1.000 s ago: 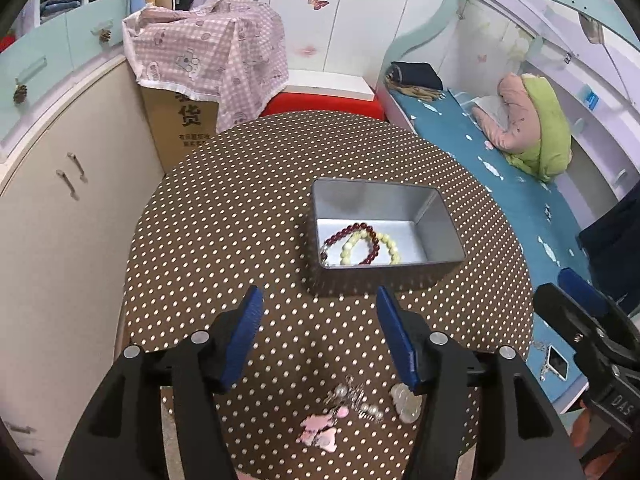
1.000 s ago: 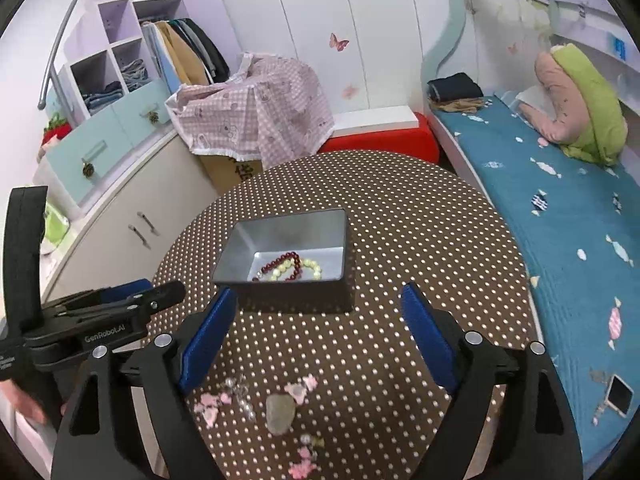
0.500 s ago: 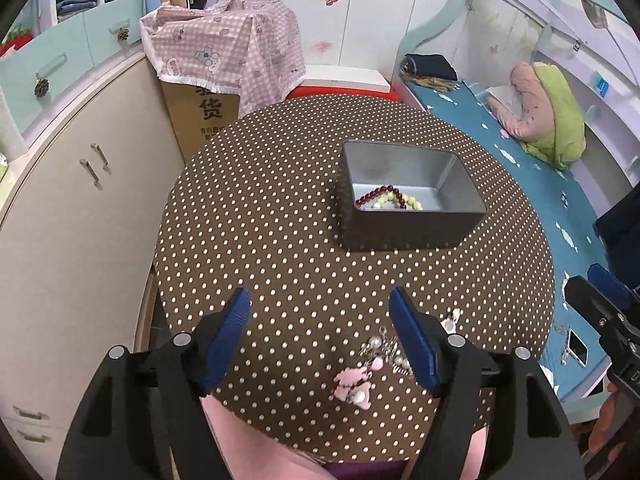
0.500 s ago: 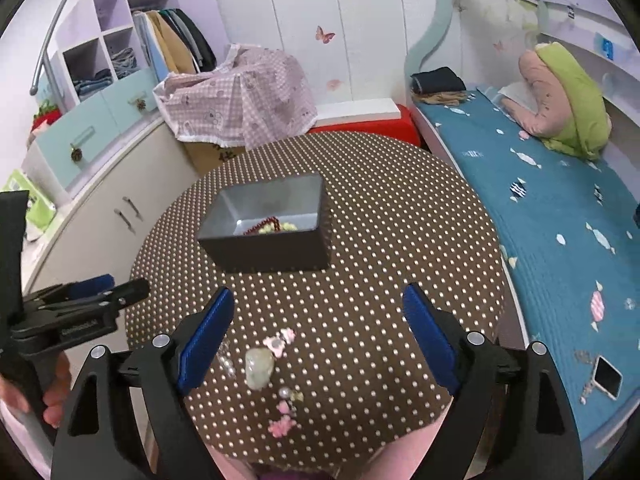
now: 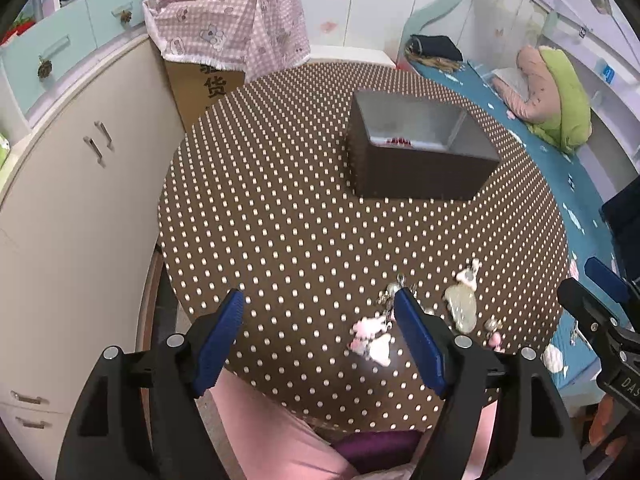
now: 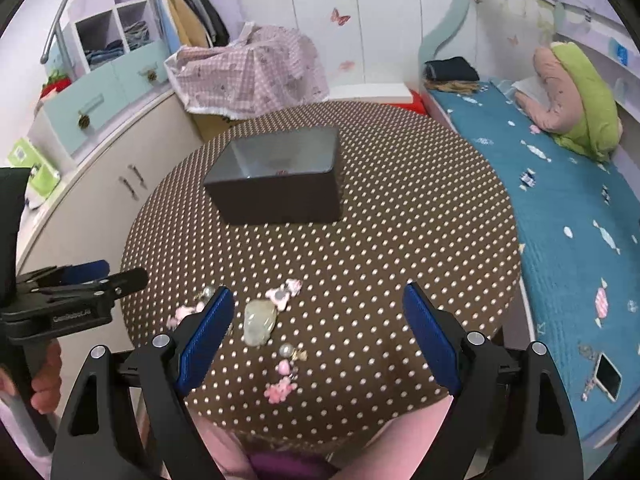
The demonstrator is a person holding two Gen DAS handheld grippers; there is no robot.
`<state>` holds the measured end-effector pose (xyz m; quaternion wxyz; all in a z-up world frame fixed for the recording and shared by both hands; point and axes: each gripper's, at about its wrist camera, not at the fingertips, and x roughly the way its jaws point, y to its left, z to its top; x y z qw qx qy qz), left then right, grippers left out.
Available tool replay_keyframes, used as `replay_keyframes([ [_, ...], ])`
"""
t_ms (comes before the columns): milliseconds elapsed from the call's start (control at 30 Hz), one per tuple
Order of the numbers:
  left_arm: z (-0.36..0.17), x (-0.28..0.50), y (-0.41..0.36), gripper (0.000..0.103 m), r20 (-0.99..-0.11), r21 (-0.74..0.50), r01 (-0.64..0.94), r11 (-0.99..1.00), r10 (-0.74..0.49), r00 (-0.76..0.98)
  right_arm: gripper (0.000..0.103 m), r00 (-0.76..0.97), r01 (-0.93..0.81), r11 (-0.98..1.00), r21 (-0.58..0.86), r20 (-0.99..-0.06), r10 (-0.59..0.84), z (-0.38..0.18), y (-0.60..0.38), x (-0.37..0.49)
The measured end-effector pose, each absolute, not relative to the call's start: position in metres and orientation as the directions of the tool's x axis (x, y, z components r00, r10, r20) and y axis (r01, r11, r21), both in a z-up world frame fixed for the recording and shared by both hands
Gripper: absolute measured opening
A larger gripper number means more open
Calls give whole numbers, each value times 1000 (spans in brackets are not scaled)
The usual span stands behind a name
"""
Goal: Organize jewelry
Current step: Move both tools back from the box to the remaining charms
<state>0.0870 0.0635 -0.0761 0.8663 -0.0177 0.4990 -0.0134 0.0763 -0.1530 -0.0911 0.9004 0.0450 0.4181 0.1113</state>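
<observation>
A grey metal tin (image 5: 416, 176) (image 6: 276, 196) stands on the far half of the round polka-dot table (image 5: 288, 220) (image 6: 400, 220). Red beads (image 5: 398, 141) show inside it. Loose jewelry lies near the table's front edge: a pale jade pendant (image 5: 462, 304) (image 6: 260, 322), pink charms (image 5: 372, 336) (image 6: 280, 390) and a pearl piece (image 6: 286, 348). My left gripper (image 5: 318, 300) hovers over the front edge with its jaws opening, gripping nothing; the pink charms lie beside its right finger. My right gripper (image 6: 318, 294) hangs open above the pendant and charms, holding nothing.
A cream cabinet (image 5: 80, 184) curves along the table's left side. Behind the table stands a cardboard box under a pink checked cloth (image 5: 228, 28). A bed with a blue sheet (image 6: 560, 220) runs along the right, a phone (image 6: 608, 374) on it. A person's pink-clad lap (image 5: 280, 432) sits below the front edge.
Both grippers have drawn back from the tin toward the table's front edge. The loose jewelry now lies right at their fingertips. The left jaws stand wider apart.
</observation>
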Motion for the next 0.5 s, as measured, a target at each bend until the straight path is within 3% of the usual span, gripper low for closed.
replay_keyframes([
  [500,-112,70,60,75,-905,-79,24,997,-82,417,83,548,-171,965,200,-794,262,-127,-143,72],
])
